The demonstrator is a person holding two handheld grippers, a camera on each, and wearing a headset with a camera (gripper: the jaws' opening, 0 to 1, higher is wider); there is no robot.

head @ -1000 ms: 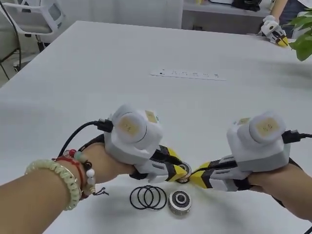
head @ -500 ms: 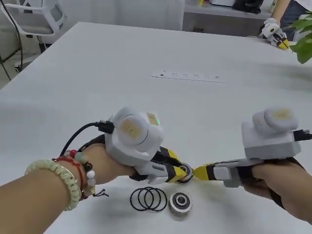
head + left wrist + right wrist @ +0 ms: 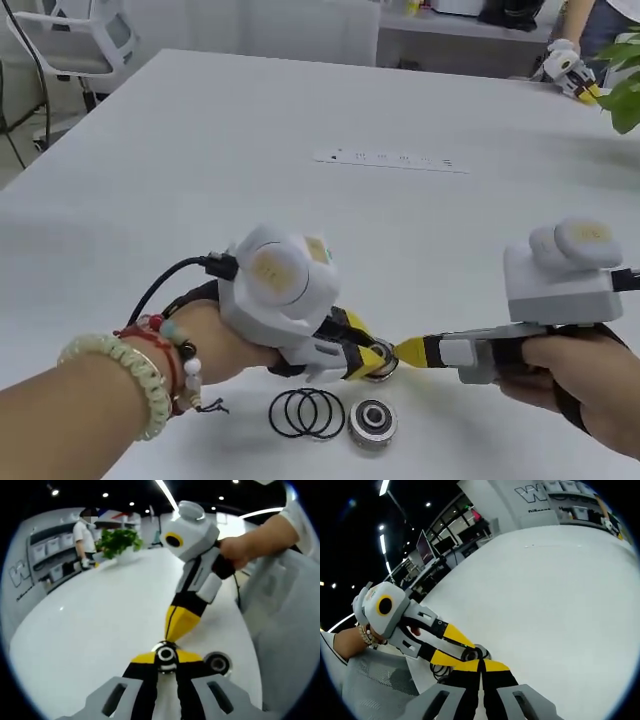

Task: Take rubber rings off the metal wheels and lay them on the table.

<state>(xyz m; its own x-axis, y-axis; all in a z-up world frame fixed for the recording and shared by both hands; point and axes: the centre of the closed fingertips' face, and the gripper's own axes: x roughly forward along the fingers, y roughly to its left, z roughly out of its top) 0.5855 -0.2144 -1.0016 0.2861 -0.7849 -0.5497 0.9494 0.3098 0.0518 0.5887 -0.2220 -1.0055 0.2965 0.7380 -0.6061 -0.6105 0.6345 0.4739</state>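
Observation:
My left gripper is shut on a small metal wheel and holds it just above the white table; in the left gripper view the wheel sits between the yellow tips. My right gripper comes in from the right, jaws shut, with its tips against the wheel's rim. I cannot tell whether a rubber ring is pinched there. Three black rubber rings lie on the table in front of the grippers. A second metal wheel lies beside them, also in the left gripper view.
The white table stretches far ahead, with a flat white strip at mid-table. A green plant and another person's hand with a gripper are at the far right edge. An office chair stands at the far left.
My right gripper has rolled upright and drawn slightly to the right, its tips still at the held wheel. The left gripper, the rings and the second wheel have stayed put.

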